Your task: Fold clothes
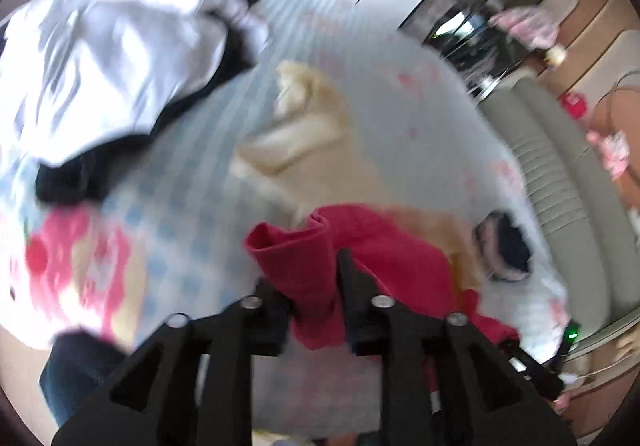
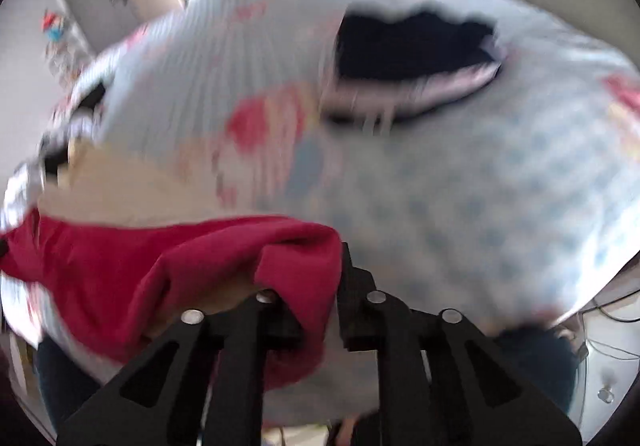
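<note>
Pale blue checked bedding (image 1: 192,150) with pink prints covers the whole surface, and off at the left sits a heap of white and black clothes (image 1: 108,58), then a cream garment (image 1: 304,134) toward the middle. Up front, the left gripper (image 1: 316,286) is clamped on a bunched edge of the red garment (image 1: 384,246). Over on the right, the right gripper (image 2: 316,286) pinches the same red cloth, with a dark folded piece (image 2: 408,46) lying beyond, everything blurred.
</note>
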Demonstrator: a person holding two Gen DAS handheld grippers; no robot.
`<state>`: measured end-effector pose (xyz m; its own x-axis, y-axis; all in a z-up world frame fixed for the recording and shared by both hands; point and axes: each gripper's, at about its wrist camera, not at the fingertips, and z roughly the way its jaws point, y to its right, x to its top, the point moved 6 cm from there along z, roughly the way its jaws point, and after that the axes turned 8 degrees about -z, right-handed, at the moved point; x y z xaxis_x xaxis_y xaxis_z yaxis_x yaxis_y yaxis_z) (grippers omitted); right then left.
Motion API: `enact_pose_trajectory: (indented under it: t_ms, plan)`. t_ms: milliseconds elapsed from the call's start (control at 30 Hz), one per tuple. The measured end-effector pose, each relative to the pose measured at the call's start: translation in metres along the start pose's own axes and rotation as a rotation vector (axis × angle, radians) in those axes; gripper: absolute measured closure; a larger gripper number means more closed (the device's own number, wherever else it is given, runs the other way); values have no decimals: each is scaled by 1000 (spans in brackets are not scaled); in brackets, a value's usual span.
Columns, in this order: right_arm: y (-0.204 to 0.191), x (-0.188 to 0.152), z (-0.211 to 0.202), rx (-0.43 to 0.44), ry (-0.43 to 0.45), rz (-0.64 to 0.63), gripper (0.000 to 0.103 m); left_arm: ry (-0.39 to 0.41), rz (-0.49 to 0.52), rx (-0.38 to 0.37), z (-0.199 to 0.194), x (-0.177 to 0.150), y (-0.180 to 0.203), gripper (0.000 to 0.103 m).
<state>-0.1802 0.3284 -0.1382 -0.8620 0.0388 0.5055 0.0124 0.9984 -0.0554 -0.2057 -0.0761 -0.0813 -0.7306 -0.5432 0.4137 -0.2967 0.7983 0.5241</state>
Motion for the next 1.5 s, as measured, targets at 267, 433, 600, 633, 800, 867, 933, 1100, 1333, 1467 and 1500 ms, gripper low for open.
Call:
enact_pose_trajectory:
  t_ms: [267, 433, 600, 633, 800, 867, 933, 1100, 1333, 1467, 1500]
  plan:
    - [-49, -15, 4, -77, -3, -317, 37, -258, -9, -216, 36, -93, 21, 45]
    - [-61, 5, 47, 4, -35, -336, 14, -247, -15, -148, 99, -80, 44, 43]
    - [-47, 34, 40, 158, -27, -153, 71, -177, -15, -203, 104, -42, 78, 91]
    - [-44, 44, 28, 173, 13, -138, 79, -126, 14, -199, 92, -27, 88, 93]
    - [-6, 96, -53, 213, 267, 52, 97, 162, 54, -265, -11, 53, 120, 95]
    - [15, 106, -79, 263, 332, 165, 96, 198, 53, -310, -41, 66, 116, 95]
    - [4, 96, -71, 258, 267, 120, 92, 184, 69, -271, -46, 60, 104, 95]
    - [-47, 42, -34, 176, 99, -101, 79, -4, -33, -122, 1, 14, 34, 94]
    - [-93, 7, -26, 15, 70, -391, 45, -82, -80, -84, 19, -45, -14, 75]
    - [-107, 7, -47, -110, 174, -528, 22, -142, -112, -121, 19, -64, -42, 54]
    - [-111, 6, -54, -102, 198, -541, 20, -159, -112, -135, 25, -70, -37, 54]
